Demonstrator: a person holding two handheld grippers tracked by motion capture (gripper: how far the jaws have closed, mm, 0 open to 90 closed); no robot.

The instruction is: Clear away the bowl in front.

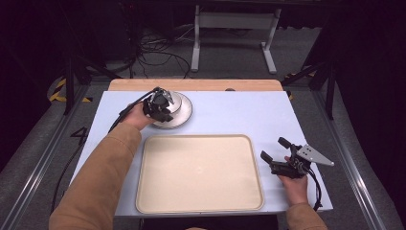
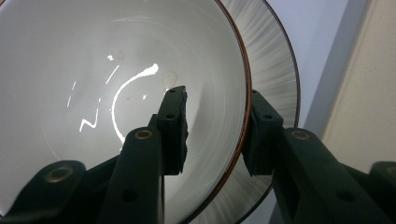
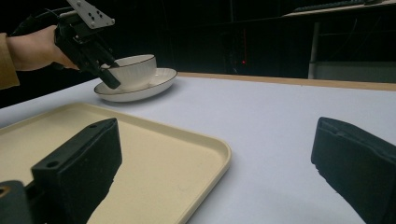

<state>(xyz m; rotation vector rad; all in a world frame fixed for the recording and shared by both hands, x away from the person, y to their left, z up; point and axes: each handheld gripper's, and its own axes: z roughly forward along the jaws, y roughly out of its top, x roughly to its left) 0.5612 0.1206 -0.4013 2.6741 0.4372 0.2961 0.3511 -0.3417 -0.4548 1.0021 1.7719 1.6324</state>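
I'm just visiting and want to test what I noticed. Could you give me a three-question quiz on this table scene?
1. True or false: the left gripper has one jaw inside the bowl.
2. What does the bowl stand on? A) tray B) saucer C) bare table
3. How do the right gripper's jaws stand?

Key: 1 true, straddling the rim. 2 B, the saucer. 3 wide apart, holding nothing, beside the tray.

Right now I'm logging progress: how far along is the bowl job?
Done: nothing sits on the beige plastic tray. In hand: the left hand-held gripper straddles the white ribbed bowl's rim, on its saucer. Left: lifting it; the right hand-held gripper waits open.
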